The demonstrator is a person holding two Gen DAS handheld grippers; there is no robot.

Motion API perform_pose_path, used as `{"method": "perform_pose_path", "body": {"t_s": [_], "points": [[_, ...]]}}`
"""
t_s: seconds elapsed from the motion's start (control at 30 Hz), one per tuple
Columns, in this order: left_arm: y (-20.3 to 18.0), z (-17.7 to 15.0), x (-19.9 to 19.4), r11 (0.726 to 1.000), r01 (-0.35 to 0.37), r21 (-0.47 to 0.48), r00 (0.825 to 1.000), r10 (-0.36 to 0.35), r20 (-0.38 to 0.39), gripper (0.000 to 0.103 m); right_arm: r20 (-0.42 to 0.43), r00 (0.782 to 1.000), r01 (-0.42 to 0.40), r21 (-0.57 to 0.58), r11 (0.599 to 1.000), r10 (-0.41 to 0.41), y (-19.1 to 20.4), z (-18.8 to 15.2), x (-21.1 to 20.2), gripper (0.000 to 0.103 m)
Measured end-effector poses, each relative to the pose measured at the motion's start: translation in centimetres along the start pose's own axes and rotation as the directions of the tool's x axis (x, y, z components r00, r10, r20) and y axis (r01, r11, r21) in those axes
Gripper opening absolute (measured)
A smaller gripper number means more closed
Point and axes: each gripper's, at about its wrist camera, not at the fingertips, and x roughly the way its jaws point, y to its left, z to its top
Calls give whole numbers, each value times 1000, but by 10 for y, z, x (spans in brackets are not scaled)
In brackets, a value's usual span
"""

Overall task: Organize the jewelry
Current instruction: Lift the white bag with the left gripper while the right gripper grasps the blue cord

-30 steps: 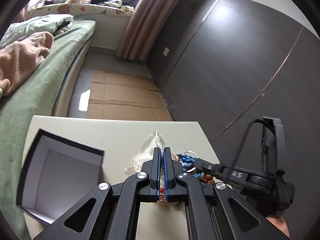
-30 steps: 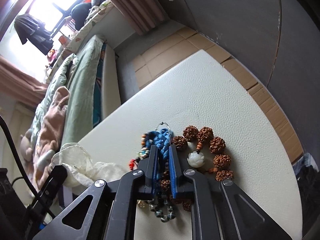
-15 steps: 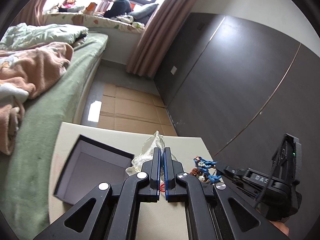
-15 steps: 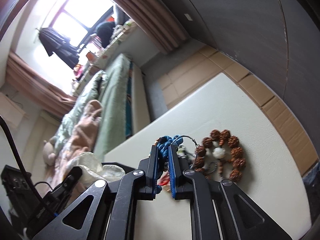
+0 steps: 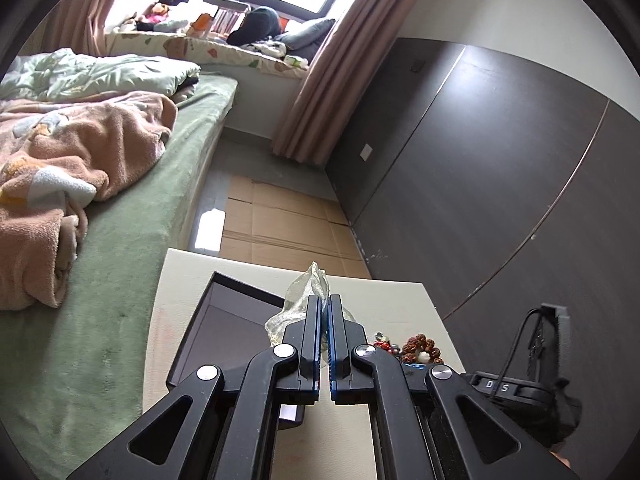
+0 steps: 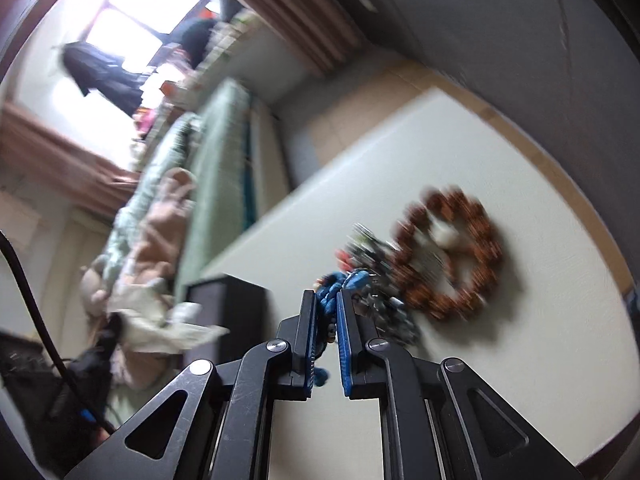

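My left gripper [image 5: 324, 300] is shut on a clear crinkled plastic bag [image 5: 306, 292] and holds it above the open black box [image 5: 224, 328] on the cream table. My right gripper [image 6: 330, 300] is shut on a blue knotted cord bracelet [image 6: 340, 284], lifted off the table; the view is blurred. A brown bead bracelet with a white charm [image 6: 452, 252] lies on the table, with a heap of small mixed beads [image 6: 372, 264] beside it. The brown bracelet also shows in the left wrist view [image 5: 422, 350], and the right gripper body [image 5: 516, 392] is low at the right.
The cream table [image 5: 384, 292] stands beside a green bed [image 5: 132, 240] with a pink blanket. Cardboard sheets [image 5: 280, 224] cover the floor beyond the table. A dark wardrobe wall [image 5: 500, 180] runs along the right. The black box shows in the right wrist view [image 6: 228, 312].
Both grippers have risen above the table. The right one has lifted the blue cord bracelet away from the bead pile. The left one has carried the bag up over the box.
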Motion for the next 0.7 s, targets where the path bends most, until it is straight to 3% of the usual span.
{"method": "perform_pose_path", "body": {"t_s": [0.17, 0.4, 0.7], "points": [[1, 0, 4, 1000, -3, -11, 1000, 3, -16, 2, 3, 992, 123, 10, 992, -123, -11, 0, 0, 12], [0, -1, 8, 1000, -13, -3, 999, 13, -34, 2, -18, 983, 183, 24, 983, -182, -25, 3, -1, 12], [2, -3, 9, 1000, -25, -7, 998, 25, -50, 2, -7, 986, 167, 13, 986, -167, -30, 1, -13, 12]]}}
